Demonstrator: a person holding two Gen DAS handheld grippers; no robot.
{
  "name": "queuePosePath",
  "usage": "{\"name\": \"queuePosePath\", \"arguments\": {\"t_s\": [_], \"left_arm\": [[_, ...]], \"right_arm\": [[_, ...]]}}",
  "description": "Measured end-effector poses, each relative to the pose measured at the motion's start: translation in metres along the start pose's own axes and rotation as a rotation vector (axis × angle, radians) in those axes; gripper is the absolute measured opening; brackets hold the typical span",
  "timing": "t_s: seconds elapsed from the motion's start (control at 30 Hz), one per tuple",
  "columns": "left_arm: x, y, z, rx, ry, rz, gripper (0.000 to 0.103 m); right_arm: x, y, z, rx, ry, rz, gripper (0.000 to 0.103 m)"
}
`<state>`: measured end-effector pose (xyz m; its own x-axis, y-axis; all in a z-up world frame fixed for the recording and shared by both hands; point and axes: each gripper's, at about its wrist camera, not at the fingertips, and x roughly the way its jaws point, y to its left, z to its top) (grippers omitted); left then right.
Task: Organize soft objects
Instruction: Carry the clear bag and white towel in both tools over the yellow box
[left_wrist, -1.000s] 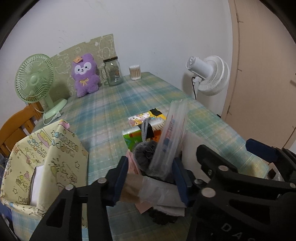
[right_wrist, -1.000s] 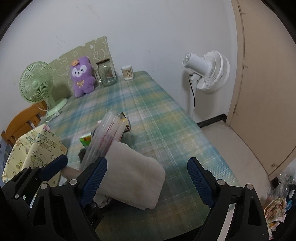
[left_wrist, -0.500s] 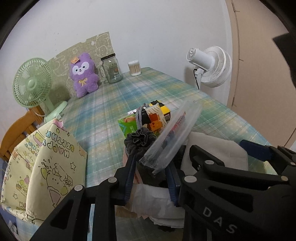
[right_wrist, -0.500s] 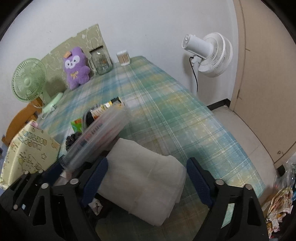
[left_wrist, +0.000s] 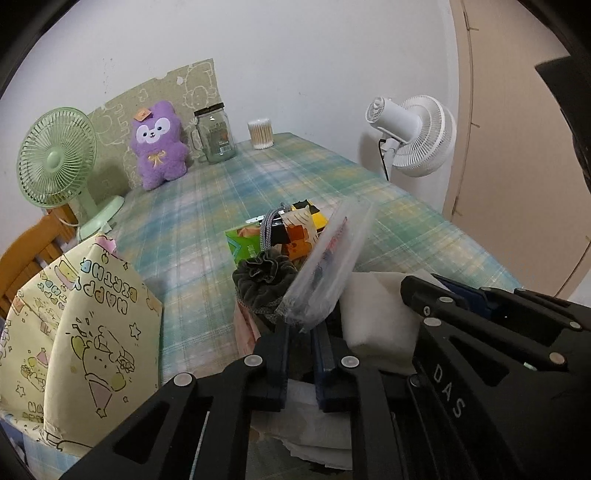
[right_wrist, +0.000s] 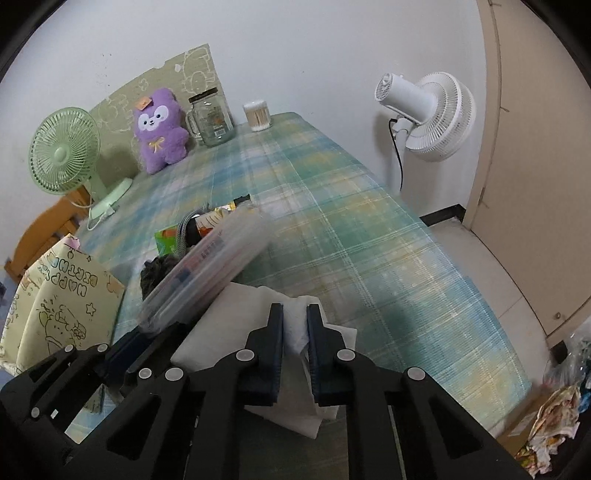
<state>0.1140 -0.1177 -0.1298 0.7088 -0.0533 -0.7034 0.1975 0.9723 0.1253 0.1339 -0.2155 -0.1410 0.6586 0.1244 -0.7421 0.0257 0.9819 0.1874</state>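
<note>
My left gripper (left_wrist: 301, 326) is closing, and its pads press on the lower end of a clear plastic pouch (left_wrist: 328, 262), which slants up and to the right. A dark grey scrunchie (left_wrist: 262, 273) sits just left of the pouch. A folded white cloth (left_wrist: 376, 314) lies to the right on the plaid table (left_wrist: 207, 206). In the right wrist view my right gripper (right_wrist: 294, 309) is closing, pinching a bunched edge of the white cloth (right_wrist: 240, 306). The pouch (right_wrist: 207, 273) leans over the cloth's left side. What lies under the pile is hidden.
A yellow gift bag (left_wrist: 85, 332) stands open at the near left. A green tissue pack (left_wrist: 245, 243) and snack packets (left_wrist: 299, 229) lie behind the pile. At the far end are a purple plush (left_wrist: 159, 147), glass jar (left_wrist: 214, 133), swab box (left_wrist: 260, 133) and green fan (left_wrist: 55, 158).
Both grippers' jaws have come together: the left on the pouch's lower end, the right from wide apart onto the white cloth. The pouch has tipped further to the right.
</note>
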Motion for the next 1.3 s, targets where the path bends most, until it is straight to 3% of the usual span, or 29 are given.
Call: {"name": "queuePosePath", "arguments": {"t_s": [1.3], "left_arm": [[-0.091, 0.041, 0.033, -0.096, -0.188, -0.024, 0.007]], "right_arm": [[-0.103, 0.054, 0.035, -0.101, -0.238, 0.008, 0.013]]}}
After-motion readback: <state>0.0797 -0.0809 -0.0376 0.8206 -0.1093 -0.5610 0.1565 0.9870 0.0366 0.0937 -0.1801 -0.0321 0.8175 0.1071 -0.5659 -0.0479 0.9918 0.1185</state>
